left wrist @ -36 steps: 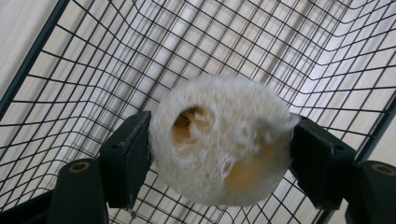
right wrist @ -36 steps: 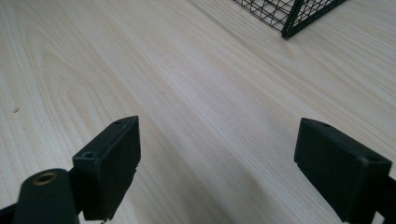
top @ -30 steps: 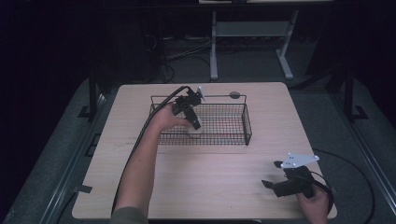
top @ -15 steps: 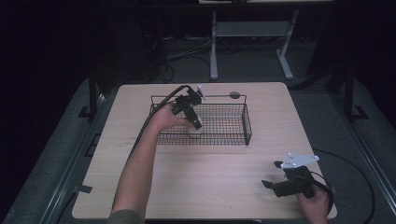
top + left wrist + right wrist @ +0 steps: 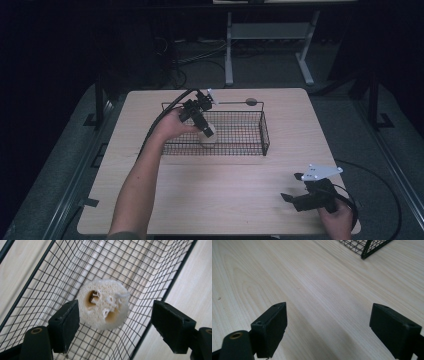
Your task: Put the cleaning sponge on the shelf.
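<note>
One pale round loofah sponge slice (image 5: pixel 103 304), lying centre frame in the black wire basket (image 5: pixel 160 272), could snag the left gripper's (image 5: pixel 115 322) just-opened, empty jaws withdrawing.

A pale cream, round slice of loofah sponge (image 5: pixel 104 304), fibrous and pierced by a few brownish holes, lies flat on the floor of the black wire mesh basket (image 5: pixel 250 142), near its left end, close to the basket's front wall.
</note>
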A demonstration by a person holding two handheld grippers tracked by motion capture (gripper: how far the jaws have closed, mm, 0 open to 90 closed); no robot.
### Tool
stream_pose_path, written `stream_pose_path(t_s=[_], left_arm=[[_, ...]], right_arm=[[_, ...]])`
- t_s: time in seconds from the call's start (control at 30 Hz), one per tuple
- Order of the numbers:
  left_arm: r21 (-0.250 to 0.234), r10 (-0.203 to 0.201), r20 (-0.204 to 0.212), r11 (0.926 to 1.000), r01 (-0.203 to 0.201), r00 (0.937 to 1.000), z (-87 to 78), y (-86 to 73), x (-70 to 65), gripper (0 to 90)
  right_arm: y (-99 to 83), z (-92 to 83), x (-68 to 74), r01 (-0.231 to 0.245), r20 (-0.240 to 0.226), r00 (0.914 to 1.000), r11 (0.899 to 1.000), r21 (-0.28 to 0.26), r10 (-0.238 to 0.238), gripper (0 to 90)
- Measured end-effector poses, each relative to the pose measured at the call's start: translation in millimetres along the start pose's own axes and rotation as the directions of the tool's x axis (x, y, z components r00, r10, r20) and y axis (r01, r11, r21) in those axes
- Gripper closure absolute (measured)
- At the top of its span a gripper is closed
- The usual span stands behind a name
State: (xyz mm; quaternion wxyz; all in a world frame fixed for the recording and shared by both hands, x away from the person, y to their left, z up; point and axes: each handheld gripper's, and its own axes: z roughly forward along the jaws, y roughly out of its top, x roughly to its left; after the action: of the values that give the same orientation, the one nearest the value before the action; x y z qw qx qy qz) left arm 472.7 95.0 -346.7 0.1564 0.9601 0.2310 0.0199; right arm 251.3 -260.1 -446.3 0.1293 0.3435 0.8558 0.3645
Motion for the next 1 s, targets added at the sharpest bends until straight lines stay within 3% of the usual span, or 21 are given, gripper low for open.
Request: stream_pose_path(t_s=[0.37,0.47,0.7,1.0], left_arm=[[-0.021,0.01,-0.006,0.9997,-0.01,0.9999,-13.5,-18.8,-12.3,22.1],[-0.065,0.009,0.0,0.9978,-0.009,1.0,-18.9,-27.5,-19.4,22.0],[-0.08,0.036,-0.004,0.9961,-0.036,0.9993,-24.7,-41.4,-33.2,22.1],[-0.109,0.05,-0.017,0.9928,-0.052,0.9986,-34.4,-49.9,-47.0,22.3]], right_arm=[[0.1,1.1,-0.1,-0.003,-0.003,1.0,1.0,-0.001,0.003,14.2],[0.1,1.5,-0.5,0.001,0.0,1.0,1.0,0.002,-0.001,14.2],[-0.9,1.4,-1.7,-0.002,0.005,1.0,1.0,0.006,0.002,14.2],[-0.6,1.5,-0.9,-0.002,0.005,1.0,1.0,0.008,0.002,14.2]])
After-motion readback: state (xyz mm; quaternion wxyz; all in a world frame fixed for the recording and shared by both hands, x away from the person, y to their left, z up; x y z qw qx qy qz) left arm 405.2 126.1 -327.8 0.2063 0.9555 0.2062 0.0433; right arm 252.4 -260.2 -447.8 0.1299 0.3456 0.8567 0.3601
